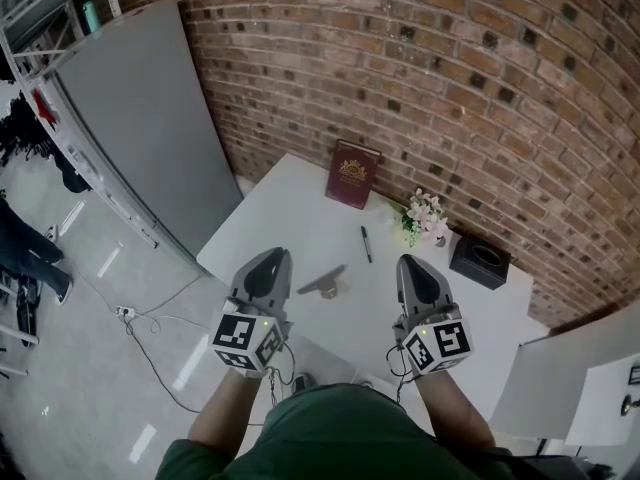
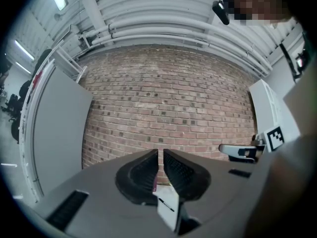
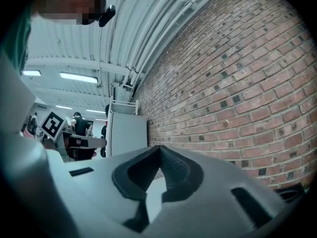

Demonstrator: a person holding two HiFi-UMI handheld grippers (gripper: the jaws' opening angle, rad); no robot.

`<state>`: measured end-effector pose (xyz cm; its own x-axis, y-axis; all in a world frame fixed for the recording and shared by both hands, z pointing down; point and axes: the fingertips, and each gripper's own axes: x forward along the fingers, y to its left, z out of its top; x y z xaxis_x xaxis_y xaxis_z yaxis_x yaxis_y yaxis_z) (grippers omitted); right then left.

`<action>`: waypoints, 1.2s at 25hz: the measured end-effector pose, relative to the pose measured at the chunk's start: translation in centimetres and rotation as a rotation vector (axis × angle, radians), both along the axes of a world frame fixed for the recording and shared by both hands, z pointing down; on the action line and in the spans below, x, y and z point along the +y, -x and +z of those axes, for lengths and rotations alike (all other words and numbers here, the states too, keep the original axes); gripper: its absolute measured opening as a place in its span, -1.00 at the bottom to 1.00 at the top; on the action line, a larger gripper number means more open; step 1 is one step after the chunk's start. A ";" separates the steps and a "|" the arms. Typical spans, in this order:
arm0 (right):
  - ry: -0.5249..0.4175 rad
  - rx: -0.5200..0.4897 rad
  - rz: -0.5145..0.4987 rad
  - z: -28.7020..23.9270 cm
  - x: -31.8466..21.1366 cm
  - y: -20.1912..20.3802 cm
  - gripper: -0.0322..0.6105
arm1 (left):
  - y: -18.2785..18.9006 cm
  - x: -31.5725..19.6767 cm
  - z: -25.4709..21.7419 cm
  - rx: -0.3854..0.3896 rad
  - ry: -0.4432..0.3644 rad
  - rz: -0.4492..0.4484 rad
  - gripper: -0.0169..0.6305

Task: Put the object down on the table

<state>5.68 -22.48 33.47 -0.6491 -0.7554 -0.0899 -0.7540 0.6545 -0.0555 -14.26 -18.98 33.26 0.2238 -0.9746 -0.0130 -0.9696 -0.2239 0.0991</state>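
1. Finds a small grey object (image 1: pixel 325 285) lying flat on the white desk (image 1: pixel 290 218), in the bare stretch between the two tools and a little ahead of them, touched by neither. Takes it for the task's thing, already set down, though it is too small to name.
2. Holds the left tool (image 2: pixel 161 155) released: pads a thin slit apart, with only the brick wall (image 1: pixel 450 88) and a strip of desk showing through, and nothing gripped.
3. Holds the right tool (image 3: pixel 159 148) clenched with its tips meeting, and nothing pinched between them.
4. Carries both tools side by side above the desk's near edge, close to the body, noses aimed at the wall. Reads as a resting posture, fitting for tools with nothing to carry and no reach in hand.
5. Notes the other things ranged along the back:
   - a dark red book (image 1: pixel 352 174) propped upright against the bricks, probably because it needs the wall to stand that way;
   - a black pen (image 1: pixel 366 243) lying loose just in front of it;
   - a small bunch of flowers (image 1: pixel 425 216) and a black box (image 1: pixel 480 260) farther right, near the wall.
   Makes the open front part the obvious spot for a put-down, with nothing there to knock.
6. Judges the placing as good as finished: object flat and steady on the surface, well apart from book and pen, and free of both tools.
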 end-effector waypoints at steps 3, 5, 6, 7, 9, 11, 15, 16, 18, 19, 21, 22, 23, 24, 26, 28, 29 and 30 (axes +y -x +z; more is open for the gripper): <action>0.001 0.003 -0.006 0.1 0.0 0.3 -0.89 | 0.2 0.0 0.1 0.001 0.003 -0.004 -0.84; 0.001 0.006 -0.007 0.2 0.0 0.4 -0.89 | 0.3 0.1 0.2 0.002 0.002 -0.006 -0.85; 0.001 0.007 -0.006 0.3 0.0 0.4 -0.89 | 0.4 0.0 0.3 0.003 0.002 -0.006 -0.84; 0.001 0.008 -0.005 0.3 -0.1 0.3 -0.89 | 0.3 0.0 0.3 0.003 0.003 -0.005 -0.84; 0.005 0.010 -0.003 0.4 -0.2 0.2 -0.89 | 0.2 -0.1 0.4 0.004 0.005 -0.003 -0.84; 0.010 0.013 -0.001 0.5 -0.3 0.2 -0.89 | 0.2 -0.3 0.4 0.005 0.009 -0.001 -0.85; 0.014 0.015 0.001 0.6 -0.3 0.1 -0.89 | 0.1 -0.4 0.6 0.006 0.015 0.001 -0.85; 0.017 0.016 0.001 0.6 -0.4 0.1 -0.89 | 0.1 -0.5 0.7 0.005 0.017 0.001 -0.84; 0.021 0.017 0.001 0.8 -0.5 0.0 -0.89 | 0.0 -0.7 0.8 0.003 0.022 0.001 -0.85; 0.023 0.018 0.001 0.9 -0.6 -0.1 -0.89 | -0.1 -0.8 0.9 0.002 0.024 0.001 -0.84; 0.025 0.019 0.002 1.1 -0.6 -0.2 -0.89 | -0.2 -0.8 1.3 0.003 0.030 0.001 -0.85; 0.026 0.020 0.002 1.2 -0.6 -0.2 -0.89 | -0.2 -0.8 1.5 0.004 0.031 0.002 -0.84; 0.026 0.021 0.002 1.2 -0.6 -0.1 -0.89 | -0.2 -0.8 1.6 0.004 0.032 0.003 -0.84; 0.026 0.022 0.002 1.2 -0.6 -0.1 -0.89 | -0.2 -0.9 1.6 0.004 0.033 0.004 -0.85; 0.025 0.023 0.002 1.2 -0.7 0.0 -0.89 | -0.2 -1.0 1.6 0.004 0.035 0.007 -0.84; 0.026 0.024 0.003 1.1 -0.9 0.1 -0.89 | -0.1 -1.2 1.7 0.002 0.041 0.009 -0.85; 0.026 0.024 0.003 1.0 -0.9 0.1 -0.89 | -0.1 -1.4 1.8 0.001 0.045 0.010 -0.84; 0.027 0.024 0.003 1.0 -1.0 0.2 -0.89 | 0.0 -1.5 1.9 0.000 0.049 0.011 -0.84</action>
